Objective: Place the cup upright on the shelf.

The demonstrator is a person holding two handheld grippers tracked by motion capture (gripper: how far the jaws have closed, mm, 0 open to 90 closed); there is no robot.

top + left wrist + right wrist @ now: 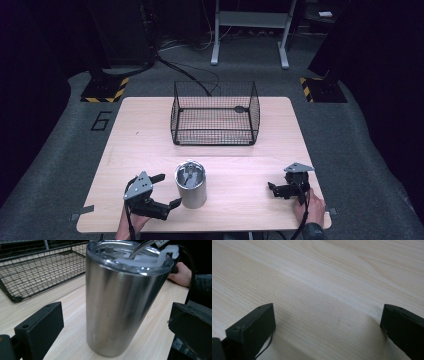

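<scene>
A steel tumbler (191, 184) with a clear lid stands upright near the front of the wooden table (150, 135). My left gripper (167, 190) is open just left of it, one jaw on each side of the cup's near edge, not touching. In the left gripper view the tumbler (122, 297) stands large between the two spread jaws, and a metal straw or spoon rises from its lid. My right gripper (272, 189) rests open at the front right, jaws low over bare wood (324, 290) with nothing between them.
A black wire basket (215, 114) sits empty at the back middle of the table, also seen as the basket (37, 270) behind the tumbler. The person's right hand (181, 275) lies beyond the cup. Table front edge is close to both grippers.
</scene>
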